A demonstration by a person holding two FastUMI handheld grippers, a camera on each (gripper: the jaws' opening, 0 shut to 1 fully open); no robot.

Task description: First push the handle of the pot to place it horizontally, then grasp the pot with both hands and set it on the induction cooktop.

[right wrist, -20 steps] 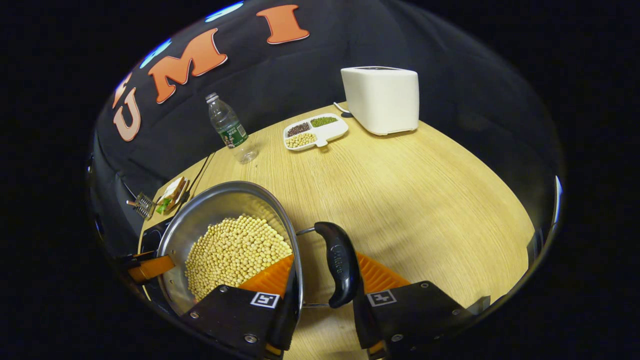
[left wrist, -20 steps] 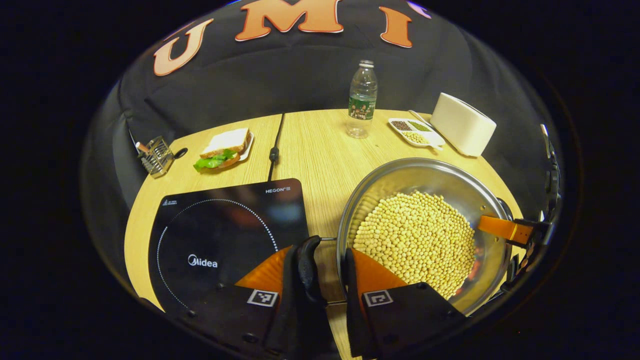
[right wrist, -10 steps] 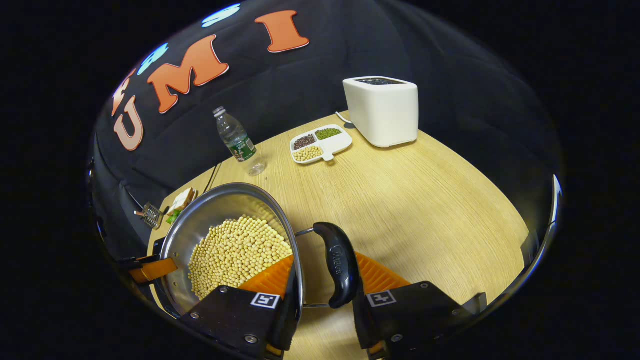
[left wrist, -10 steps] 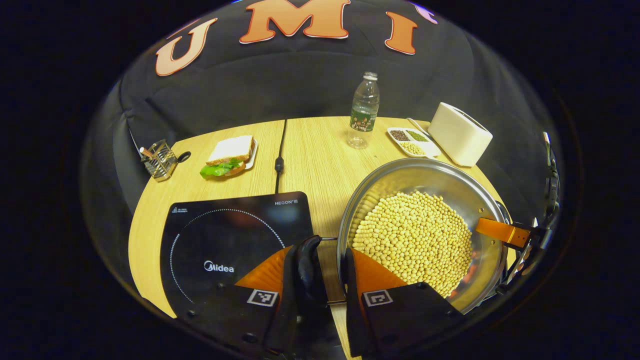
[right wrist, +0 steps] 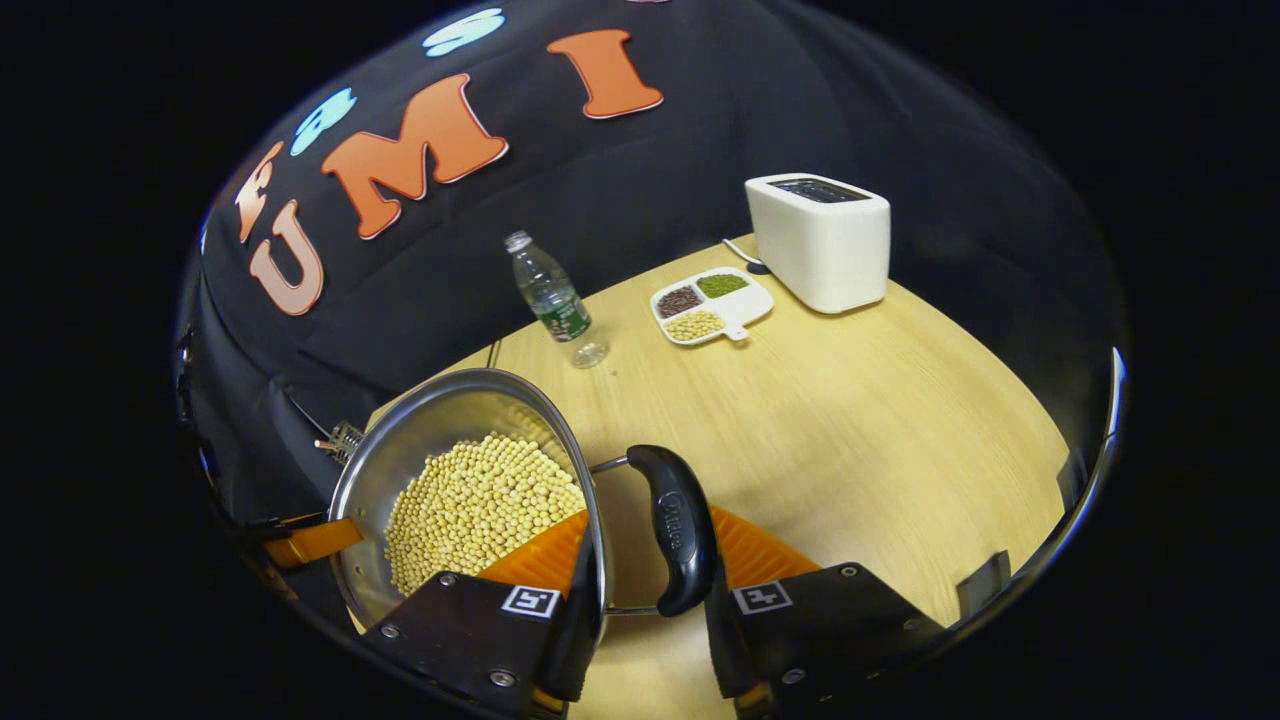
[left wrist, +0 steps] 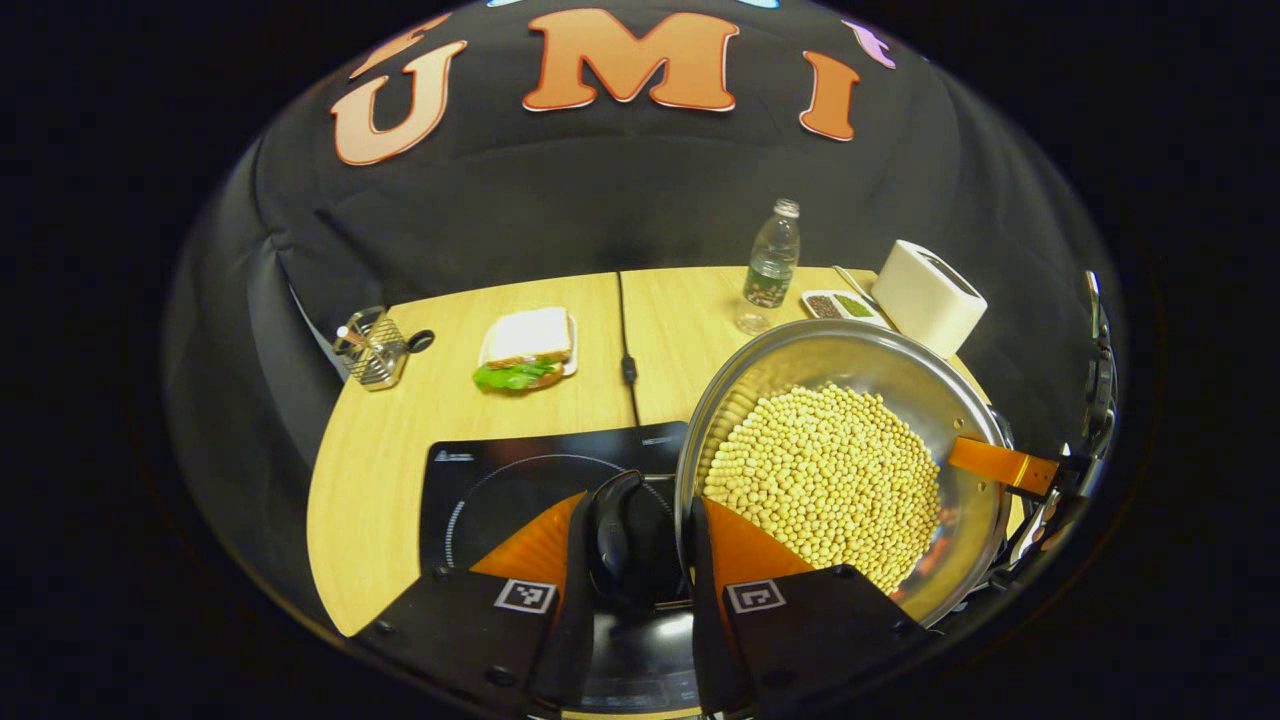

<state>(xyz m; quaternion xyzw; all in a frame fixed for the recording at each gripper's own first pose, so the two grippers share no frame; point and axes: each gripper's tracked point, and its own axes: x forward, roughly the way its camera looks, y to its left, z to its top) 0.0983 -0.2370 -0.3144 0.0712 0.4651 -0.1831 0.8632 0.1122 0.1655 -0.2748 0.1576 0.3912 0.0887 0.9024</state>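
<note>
A steel pot filled with yellow soybeans hangs between my two grippers. My left gripper is shut on the pot's black left handle, one finger inside the rim over the beans. Below that handle lies the black induction cooktop, with the pot's left edge over its right side. My right gripper is shut on the other black handle, again with one finger inside the pot. Each gripper appears across the pot from the other: right gripper, left gripper.
On the wooden table stand a water bottle, a white toaster and a divided dish of beans. A sandwich, a wire holder and the cooktop's cable lie behind the cooktop.
Both grippers have carried the pot up and to the left. The cooktop now lies under the left handle, and the table items look farther off.
</note>
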